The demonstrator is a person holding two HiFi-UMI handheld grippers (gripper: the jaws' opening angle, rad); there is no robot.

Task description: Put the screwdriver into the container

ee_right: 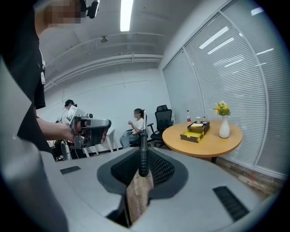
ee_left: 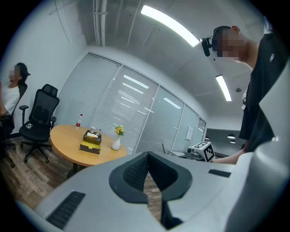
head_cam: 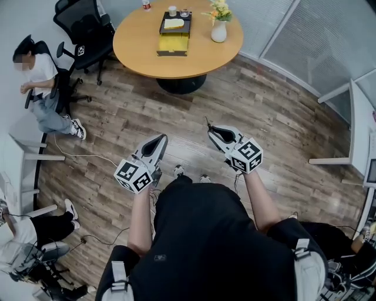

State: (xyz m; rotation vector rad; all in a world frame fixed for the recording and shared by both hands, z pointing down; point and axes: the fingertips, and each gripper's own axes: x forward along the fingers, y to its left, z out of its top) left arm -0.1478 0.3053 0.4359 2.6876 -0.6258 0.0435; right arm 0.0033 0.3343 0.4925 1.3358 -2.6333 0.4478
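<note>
Well, we stand on a wood-plank floor (head_cam: 282, 135) with a gripper in each hand, both held out in front of us and well apart from the round wooden counter (head_cam: 141, 53) ahead. Our right gripper (ee_right: 144, 153) has its jaws clenched on the screwdriver (ee_right: 143, 140). The black ribbed handle sits upright between the pads, and the thin metal shaft rises out of it past the jaw tips. In the head view that shaft shows as a thin line poking forward from the right gripper toward the counter. Our left gripper (ee_left: 147, 156) has its jaws pressed together with nothing between them; only floor planks show through the slot beneath.

The container (head_cam: 174, 36), a yellow box with a black tray on top, sits near the middle of the counter, far from the screwdriver. Beside it we see a white vase (head_cam: 218, 30) of yellow flowers, and at the far edge two small cups (head_cam: 172, 10) and a bottle (head_cam: 145, 4). A black office chair (head_cam: 88, 29) stands left of the counter, with a seated person (head_cam: 41, 82) in a white top next to it. A glass partition (head_cam: 305, 35) with blinds runs behind the counter.
</note>
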